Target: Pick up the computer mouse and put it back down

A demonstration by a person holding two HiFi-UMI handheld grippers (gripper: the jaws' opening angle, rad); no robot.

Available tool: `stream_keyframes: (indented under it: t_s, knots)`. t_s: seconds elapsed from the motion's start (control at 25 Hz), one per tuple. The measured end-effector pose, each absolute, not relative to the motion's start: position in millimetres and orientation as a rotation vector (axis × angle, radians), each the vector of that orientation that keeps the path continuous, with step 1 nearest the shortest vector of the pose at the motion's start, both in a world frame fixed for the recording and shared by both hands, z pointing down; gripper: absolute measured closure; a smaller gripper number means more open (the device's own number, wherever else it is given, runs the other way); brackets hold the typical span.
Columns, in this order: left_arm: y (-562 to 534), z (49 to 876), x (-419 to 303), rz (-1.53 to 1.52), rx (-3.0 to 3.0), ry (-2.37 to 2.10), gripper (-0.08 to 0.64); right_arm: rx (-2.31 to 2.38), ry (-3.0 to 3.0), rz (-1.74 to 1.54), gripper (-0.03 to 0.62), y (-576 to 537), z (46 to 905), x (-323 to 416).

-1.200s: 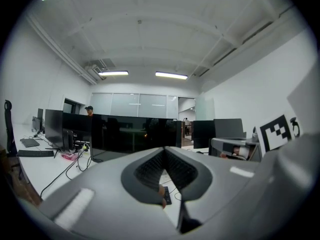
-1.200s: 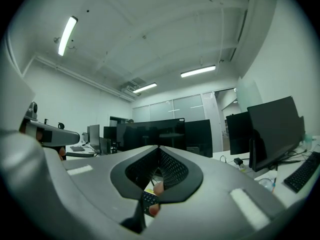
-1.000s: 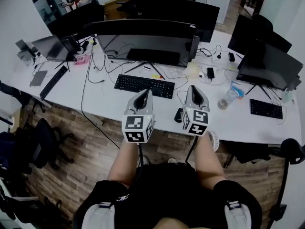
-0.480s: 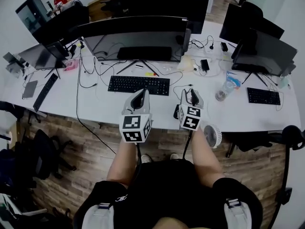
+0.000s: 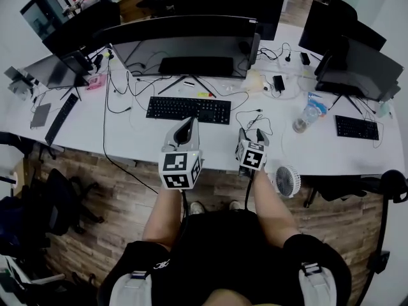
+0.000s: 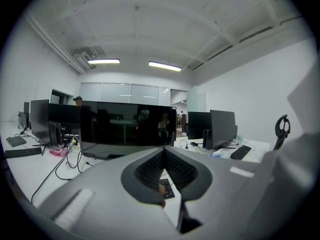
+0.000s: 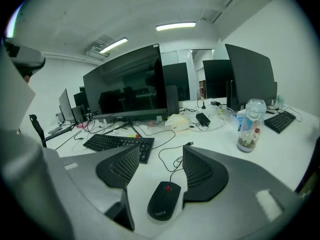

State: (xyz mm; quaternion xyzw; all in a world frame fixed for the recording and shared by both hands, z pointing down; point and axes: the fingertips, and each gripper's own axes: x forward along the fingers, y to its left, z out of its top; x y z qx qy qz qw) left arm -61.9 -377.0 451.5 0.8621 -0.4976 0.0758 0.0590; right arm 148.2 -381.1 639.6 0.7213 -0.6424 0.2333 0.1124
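Note:
The black computer mouse [image 7: 164, 200], with a red wheel, lies on the white desk [image 7: 280, 164]; its cable runs away toward the monitors. My right gripper [image 7: 161, 156] is low over the desk with the mouse between its jaws. The jaws have just been opening and stand open, their pads off the mouse. In the head view the right gripper [image 5: 252, 136] covers most of the mouse. My left gripper [image 5: 187, 127] hovers to its left near the desk's front edge, shut with nothing in it; its pads [image 6: 150, 170] meet at the tip.
A black keyboard [image 5: 188, 109] lies just beyond both grippers, in front of a wide monitor [image 5: 185, 43]. A clear bottle [image 7: 248, 126] stands to the right, with a second keyboard [image 5: 357, 127] past it. A small white fan [image 5: 287, 180] sits below the desk edge.
My right gripper has come down onto the desk around the mouse, and its jaws have gone from shut to open. The left gripper has sunk slightly.

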Motion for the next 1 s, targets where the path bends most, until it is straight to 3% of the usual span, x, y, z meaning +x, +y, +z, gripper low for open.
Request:
stream_keyframes:
  t_s: [0.8,1.0]
  knots:
    - [-386,461,-95,0.293,2.539,-1.627,0.506,1.943,-1.697,1.169,0.319,-381,773,124]
    - [-389,457,-105,0.279,2.524,-1.658,0.506,1.894,-1.531,1.161,0.321,-366,792,132]
